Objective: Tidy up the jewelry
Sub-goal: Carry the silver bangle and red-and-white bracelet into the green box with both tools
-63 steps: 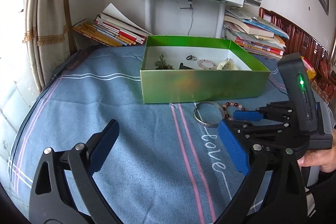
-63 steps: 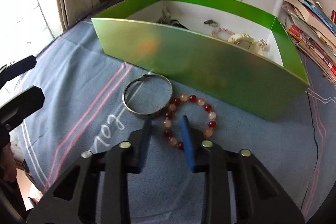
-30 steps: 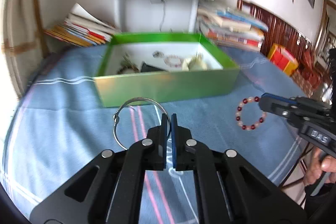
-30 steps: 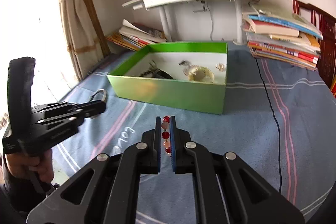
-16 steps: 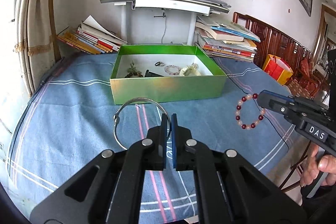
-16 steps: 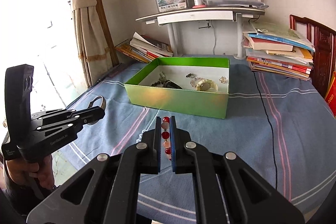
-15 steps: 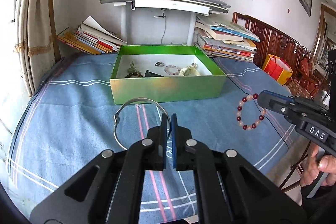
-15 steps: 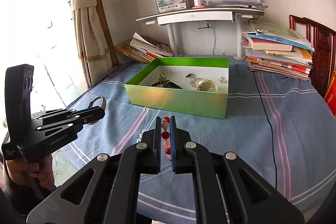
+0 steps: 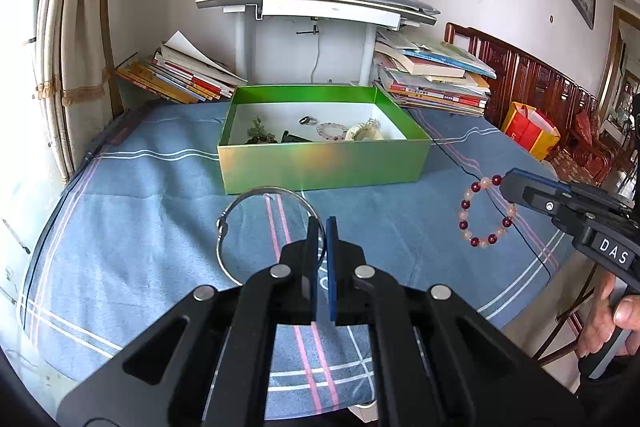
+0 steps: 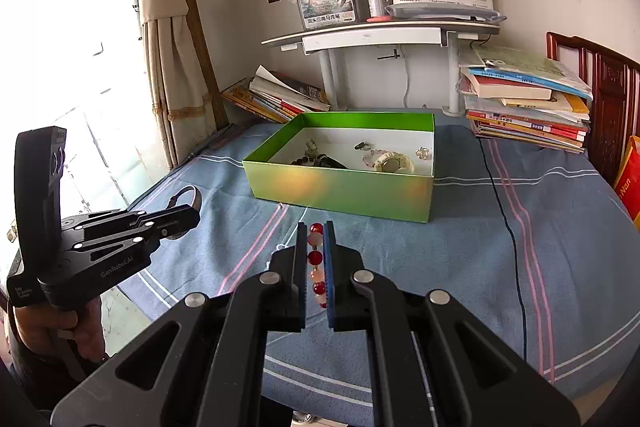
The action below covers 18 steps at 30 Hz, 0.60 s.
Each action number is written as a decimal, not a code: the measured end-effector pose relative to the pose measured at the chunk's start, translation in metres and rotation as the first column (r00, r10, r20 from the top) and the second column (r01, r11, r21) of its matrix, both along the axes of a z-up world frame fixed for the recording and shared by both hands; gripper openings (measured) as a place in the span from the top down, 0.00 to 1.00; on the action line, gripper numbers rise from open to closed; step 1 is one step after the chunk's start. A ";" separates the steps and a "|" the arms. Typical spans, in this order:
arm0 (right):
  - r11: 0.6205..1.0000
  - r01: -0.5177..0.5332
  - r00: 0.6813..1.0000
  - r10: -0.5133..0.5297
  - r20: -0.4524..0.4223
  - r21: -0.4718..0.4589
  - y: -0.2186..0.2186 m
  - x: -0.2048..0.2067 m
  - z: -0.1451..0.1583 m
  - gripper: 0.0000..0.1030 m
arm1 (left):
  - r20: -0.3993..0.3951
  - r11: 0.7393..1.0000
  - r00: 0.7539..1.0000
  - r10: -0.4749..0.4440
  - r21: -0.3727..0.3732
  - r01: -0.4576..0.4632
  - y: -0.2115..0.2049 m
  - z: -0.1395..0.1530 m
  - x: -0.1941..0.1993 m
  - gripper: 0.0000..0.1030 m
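My left gripper [image 9: 321,227] is shut on a silver bangle [image 9: 240,205] and holds it in the air in front of the green box [image 9: 324,165]. My right gripper [image 10: 315,233] is shut on a red and peach bead bracelet [image 10: 315,258], also held above the blue cloth. The bracelet [image 9: 485,211] hangs from the right gripper [image 9: 505,183] at the right of the left wrist view. The left gripper [image 10: 192,215] with the bangle [image 10: 188,197] shows at the left of the right wrist view. The box [image 10: 344,187] holds several jewelry pieces.
Book stacks [image 9: 436,83] lie behind the box on the right, with more books [image 9: 180,75] on the left. A white shelf stand [image 9: 316,11] rises behind. A black cable [image 10: 504,211] runs across the blue striped cloth [image 9: 140,211]. A curtain [image 10: 168,39] hangs at the left.
Over the last second both grippers, each holding its piece, have drawn back and up from the box. In the last half second nothing has visibly moved.
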State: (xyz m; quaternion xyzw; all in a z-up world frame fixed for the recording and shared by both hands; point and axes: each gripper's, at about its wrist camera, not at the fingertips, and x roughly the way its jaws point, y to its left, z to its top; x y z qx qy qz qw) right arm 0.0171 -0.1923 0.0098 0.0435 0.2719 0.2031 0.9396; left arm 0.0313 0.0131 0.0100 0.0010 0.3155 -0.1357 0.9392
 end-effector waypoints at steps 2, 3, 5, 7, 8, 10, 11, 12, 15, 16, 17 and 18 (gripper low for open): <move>1.000 -0.001 1.000 0.001 0.001 -0.002 0.000 0.000 0.000 0.93 | -0.004 1.000 1.000 -0.002 0.003 0.002 0.001 0.000 -0.001 0.96; 1.000 -0.001 1.000 0.001 0.001 -0.001 0.000 0.000 0.000 0.93 | -0.004 1.000 1.000 -0.003 0.003 0.003 0.001 -0.001 0.000 0.96; 1.000 -0.001 1.000 0.001 0.001 -0.002 0.001 -0.001 0.000 0.93 | -0.005 1.000 1.000 -0.005 0.005 0.005 0.000 -0.001 0.000 0.96; 1.000 -0.001 1.000 0.001 0.001 -0.001 0.001 -0.001 0.000 0.93 | -0.008 1.000 1.000 -0.006 0.006 0.006 0.000 -0.001 0.000 0.96; 1.000 -0.001 1.000 0.001 0.000 -0.001 0.001 -0.001 0.000 0.93 | -0.009 1.000 1.000 -0.006 0.007 0.006 0.000 -0.001 0.001 0.96; 1.000 -0.001 1.000 0.001 0.000 -0.001 0.001 0.000 0.000 0.93 | -0.013 1.000 1.000 -0.005 0.009 0.005 0.000 -0.002 0.002 0.96; 1.000 -0.001 1.000 0.001 -0.001 -0.002 0.001 0.000 0.000 0.93 | -0.014 1.000 1.000 -0.004 0.009 0.004 0.000 -0.002 0.003 0.96; 1.000 -0.001 1.000 0.001 -0.002 -0.001 0.000 0.000 -0.001 0.93 | -0.017 1.000 1.000 -0.004 0.010 0.004 0.000 -0.002 0.004 0.96; 1.000 0.001 1.000 -0.001 -0.004 0.000 -0.001 0.003 -0.002 0.93 | -0.019 1.000 1.000 -0.007 0.012 0.007 -0.001 -0.001 0.007 0.96; 1.000 0.001 1.000 -0.001 -0.005 0.001 -0.002 0.006 -0.002 0.93 | -0.020 1.000 1.000 -0.007 0.014 0.007 -0.002 -0.001 0.009 0.96; 1.000 0.001 1.000 -0.001 -0.004 -0.001 -0.002 0.008 -0.002 0.93 | -0.021 1.000 1.000 -0.007 0.015 0.008 -0.002 -0.001 0.012 0.96; 1.000 0.002 1.000 -0.002 -0.003 -0.001 -0.002 0.011 -0.002 0.93 | -0.022 1.000 1.000 -0.008 0.018 0.008 -0.003 0.000 0.015 0.96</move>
